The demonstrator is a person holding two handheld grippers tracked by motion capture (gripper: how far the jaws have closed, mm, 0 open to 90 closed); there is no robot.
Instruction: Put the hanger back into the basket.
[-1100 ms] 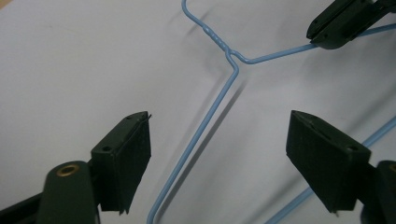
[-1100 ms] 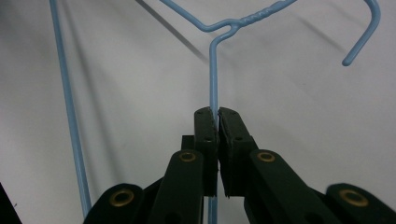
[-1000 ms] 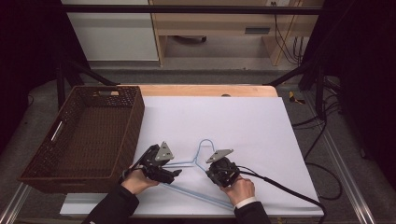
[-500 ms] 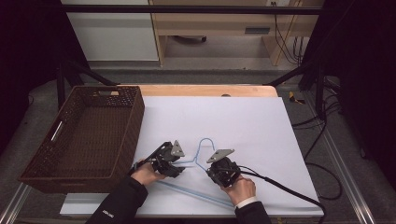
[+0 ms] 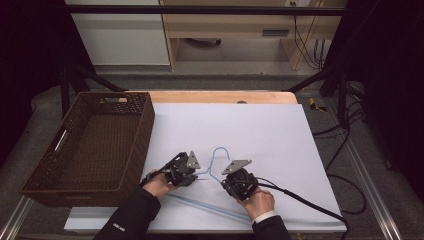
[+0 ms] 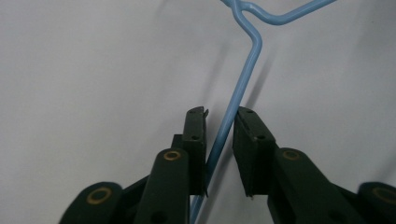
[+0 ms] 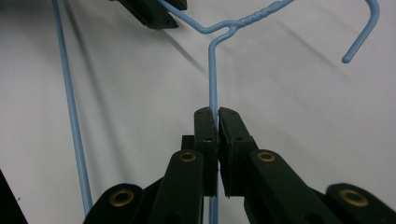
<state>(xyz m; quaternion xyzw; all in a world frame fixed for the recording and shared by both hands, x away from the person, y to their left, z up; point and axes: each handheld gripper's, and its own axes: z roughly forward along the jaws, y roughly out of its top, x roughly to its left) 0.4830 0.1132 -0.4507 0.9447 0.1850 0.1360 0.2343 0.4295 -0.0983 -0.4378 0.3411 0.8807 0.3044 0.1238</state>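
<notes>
A light blue wire hanger [image 5: 210, 204] lies flat on the white table top [image 5: 250, 125], hook pointing away from me. My left gripper [image 5: 196, 176] is at the hanger's left shoulder. In the left gripper view its jaws [image 6: 219, 122] stand open, one on each side of the blue wire [image 6: 252, 56], with a gap still showing. My right gripper [image 5: 227, 181] is at the right shoulder. In the right gripper view it [image 7: 217, 114] is shut on the hanger wire [image 7: 213, 79], just below the twisted neck. The left gripper's jaw tips [image 7: 149, 11] show at the top of that view.
A dark brown wicker basket [image 5: 145, 130] stands at the table's left, close to my left hand. A black cable [image 5: 300, 200] trails from the right gripper toward the table's right front corner. A wooden strip [image 5: 220, 96] runs along the table's far edge.
My left gripper has slid right, from beside the basket to the hanger's left shoulder, and now straddles the wire. The right gripper stays put on the hanger.
</notes>
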